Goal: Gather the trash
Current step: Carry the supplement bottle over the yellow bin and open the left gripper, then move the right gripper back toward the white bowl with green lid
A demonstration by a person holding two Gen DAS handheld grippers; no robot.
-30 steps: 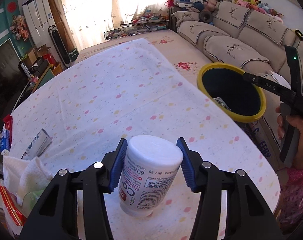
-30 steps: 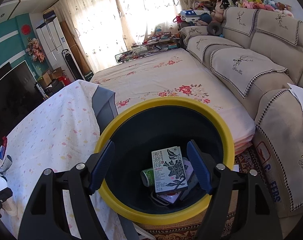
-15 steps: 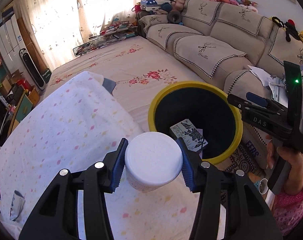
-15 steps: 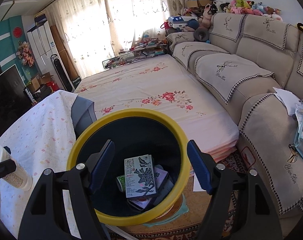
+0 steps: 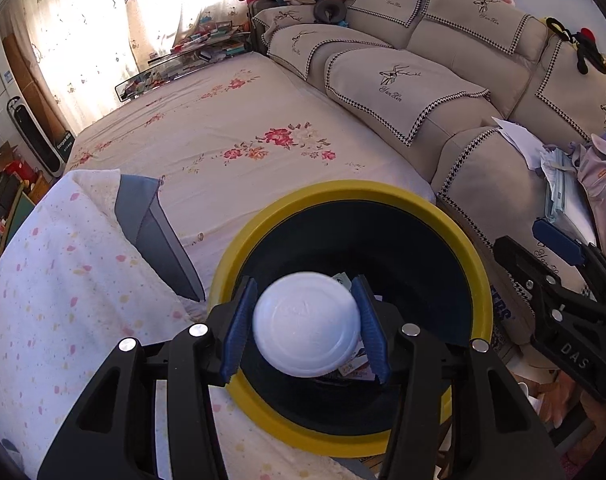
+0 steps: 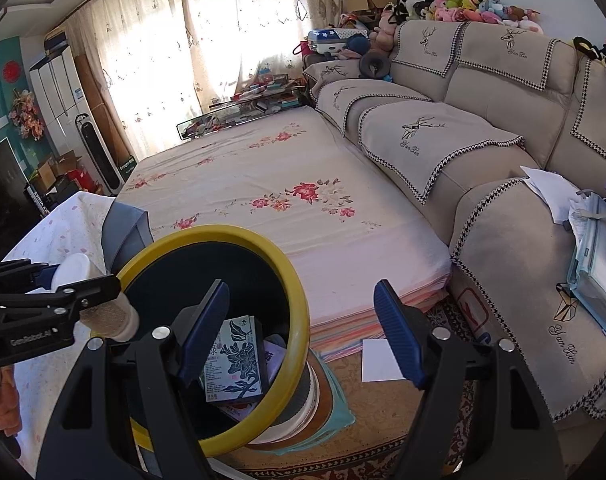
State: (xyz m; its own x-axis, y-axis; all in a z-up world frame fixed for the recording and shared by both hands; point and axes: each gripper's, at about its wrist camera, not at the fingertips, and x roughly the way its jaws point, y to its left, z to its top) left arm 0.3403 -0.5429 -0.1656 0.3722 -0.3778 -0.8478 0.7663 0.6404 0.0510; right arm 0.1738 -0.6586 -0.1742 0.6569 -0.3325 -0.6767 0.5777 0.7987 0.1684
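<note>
the bottle [image 5: 307, 326] has a white cap. the bin [image 5: 479, 280] has a yellow rim and a dark inside; a box [image 6: 235, 360] in it carries a dark blue flower print. both tongs [image 5: 305, 328] [image 6: 303, 336] are black with blue pads. the bench [image 5: 43, 300] cloth is white with pink and yellow specks. the bed [image 5: 223, 136] sheet is cream with red flowers. the sofa [image 5: 443, 80] is beige with black-and-white houndstooth trim.

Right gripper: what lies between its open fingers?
Bin rim and bedsheet beyond; the right gripper holds nothing, per right wrist view.
</note>
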